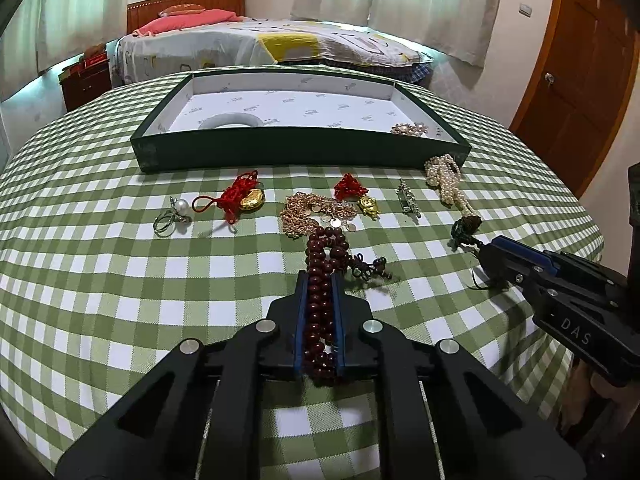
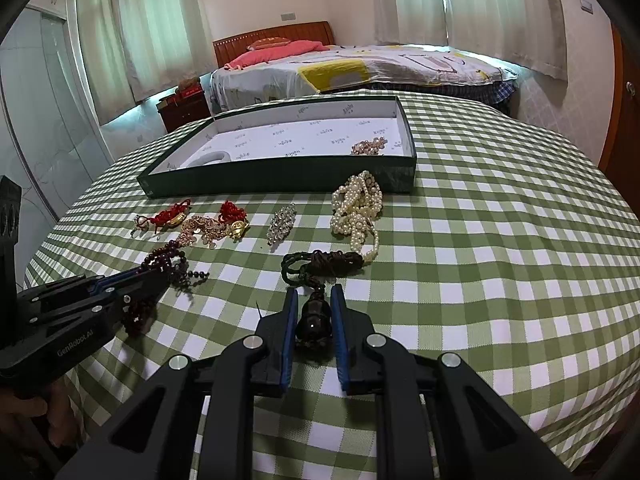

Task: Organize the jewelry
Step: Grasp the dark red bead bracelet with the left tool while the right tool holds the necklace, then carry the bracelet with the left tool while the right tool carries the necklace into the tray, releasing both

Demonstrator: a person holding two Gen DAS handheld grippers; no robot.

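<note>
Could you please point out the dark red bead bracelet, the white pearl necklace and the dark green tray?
Dark red bead bracelet (image 1: 326, 246): left wrist view, bead loop beyond the fingers.
White pearl necklace (image 2: 356, 204): right wrist view, middle of the heap.
Dark green tray (image 1: 300, 150): left wrist view, near outer wall.

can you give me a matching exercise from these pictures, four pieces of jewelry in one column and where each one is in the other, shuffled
Things:
1. dark red bead string
2. white bangle
3. pearl necklace
4. pearl ring

Places:
A. inside the green tray, near its left end
B. clamped between the fingers of the left tool
C. on the checked cloth, far left of the row of pieces
D. on the cloth beside the tray's right front corner

Pairs: 1-B, 2-A, 3-D, 4-C
</note>
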